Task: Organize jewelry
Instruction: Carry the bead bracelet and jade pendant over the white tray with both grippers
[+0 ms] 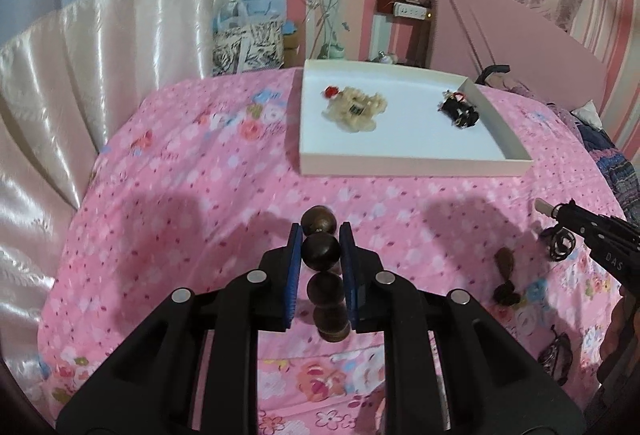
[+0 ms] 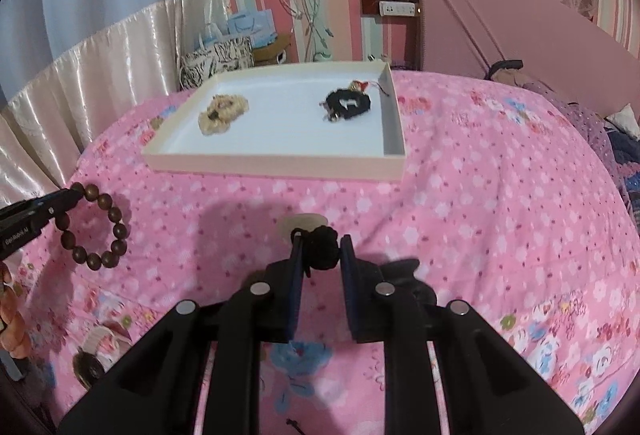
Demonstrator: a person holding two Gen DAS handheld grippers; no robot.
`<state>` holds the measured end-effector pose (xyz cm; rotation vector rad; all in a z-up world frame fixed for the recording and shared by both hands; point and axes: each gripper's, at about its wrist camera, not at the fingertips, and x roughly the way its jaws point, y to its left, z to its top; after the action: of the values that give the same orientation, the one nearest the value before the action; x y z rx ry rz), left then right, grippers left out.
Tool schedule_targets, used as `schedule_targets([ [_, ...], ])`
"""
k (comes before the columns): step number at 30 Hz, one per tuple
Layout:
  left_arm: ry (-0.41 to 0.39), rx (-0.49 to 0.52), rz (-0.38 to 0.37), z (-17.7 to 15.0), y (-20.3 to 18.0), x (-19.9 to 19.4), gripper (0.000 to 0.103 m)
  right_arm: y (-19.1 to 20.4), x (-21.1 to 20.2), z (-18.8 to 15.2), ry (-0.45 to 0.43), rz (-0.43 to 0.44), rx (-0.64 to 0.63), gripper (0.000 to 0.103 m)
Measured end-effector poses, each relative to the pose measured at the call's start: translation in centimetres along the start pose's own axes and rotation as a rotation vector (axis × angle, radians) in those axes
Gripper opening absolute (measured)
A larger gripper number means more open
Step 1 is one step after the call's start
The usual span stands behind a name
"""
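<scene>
Dark wooden beads fill the nearest part of the left wrist view: the left gripper (image 1: 320, 247) is clenched on the bead bracelet (image 1: 322, 255), its blue pads pressed against one bead at each side while the rest of the loop hangs down toward 6 o'clock. From the right wrist view the same bracelet shows as a full ring dangling clear above the pink floral bedspread (image 2: 480, 215) at 9 o'clock.

The right gripper (image 2: 320, 255) is closed on a black cord piece (image 2: 320, 251), a knotted bundle caught between its jaws, with a pale disc showing just beyond the knot. What the disc is cannot be told.

Farther out on the bedspread, in the left wrist view, a few small dark items (image 1: 505, 275) lie loose at about 4 o'clock, not yet collected.

Beyond them, at 12 to 1 o'clock, sits the white tray (image 1: 400, 167). It already holds a cream fluffy scrunchie (image 1: 356, 109) on its left side and a black hair tie (image 1: 460, 111) with small ornaments near its right wall, the two well apart.

The step in hand looks like carrying: both pieces are lifted off the bed and aimed at the tray. The next move calls for bringing each gripper over the near rim, lowering onto bare tray floor between or in front of the two pieces there, and opening only once the dangling bracelet has settled, so it does not swing out over the rim.
</scene>
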<state>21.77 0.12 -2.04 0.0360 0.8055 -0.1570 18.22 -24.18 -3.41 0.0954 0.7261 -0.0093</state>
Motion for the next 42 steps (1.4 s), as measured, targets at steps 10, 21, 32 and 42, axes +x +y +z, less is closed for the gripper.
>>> schedule_targets([
  [10, -0.036, 0.047, -0.044, 4.2, -2.5, -0.6, 0.017, -0.5, 0.7, 4.1, -0.024, 0.006, 0.011, 0.018],
  [21, -0.067, 0.092, -0.126, 11.5, -7.0, 1.7, 0.017, -2.0, 3.5, 9.1, -0.021, -0.034, 0.033, 0.018],
  [32, 0.035, 0.094, -0.13, 13.4, -8.2, 9.9, 0.017, -3.1, 9.1, 11.6, 0.02, -0.071, 0.04, 0.018],
  [42, 0.107, 0.035, -0.024, 11.8, -3.8, 14.6, 0.017, -2.2, 13.0, 10.5, 0.071, -0.097, 0.034, 0.018],
])
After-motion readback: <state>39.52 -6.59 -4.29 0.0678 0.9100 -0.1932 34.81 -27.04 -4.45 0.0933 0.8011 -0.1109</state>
